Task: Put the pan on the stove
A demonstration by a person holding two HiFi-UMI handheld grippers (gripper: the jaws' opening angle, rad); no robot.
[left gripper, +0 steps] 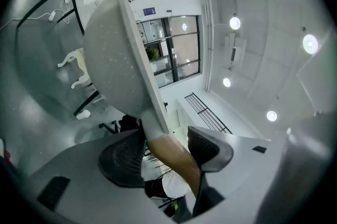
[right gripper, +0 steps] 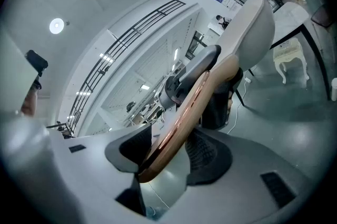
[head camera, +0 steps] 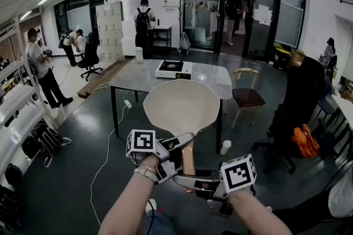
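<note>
A cream pan (head camera: pixel 181 106) with a copper-brown handle (head camera: pixel 188 161) hangs in the air in front of me, its bowl facing up, short of the table. My left gripper (head camera: pixel 177 147) is shut on the handle near the bowl. My right gripper (head camera: pixel 191 180) is shut on the handle's end. In the left gripper view the pan's pale underside (left gripper: pixel 113 54) fills the upper left and the handle (left gripper: pixel 176 160) runs between the pads of that gripper (left gripper: pixel 166 152). In the right gripper view the copper handle (right gripper: pixel 181 120) lies between the pads of that gripper (right gripper: pixel 171 146). The white stove (head camera: pixel 172 69) sits on the table beyond.
The grey table (head camera: pixel 138 78) stands ahead with a wooden chair (head camera: pixel 246 97) at its right end. A white cup (head camera: pixel 225 147) and a cable (head camera: pixel 107 156) lie on the floor. An orange bag (head camera: pixel 304 140) sits at the right, shelves (head camera: pixel 16 118) at the left, people behind.
</note>
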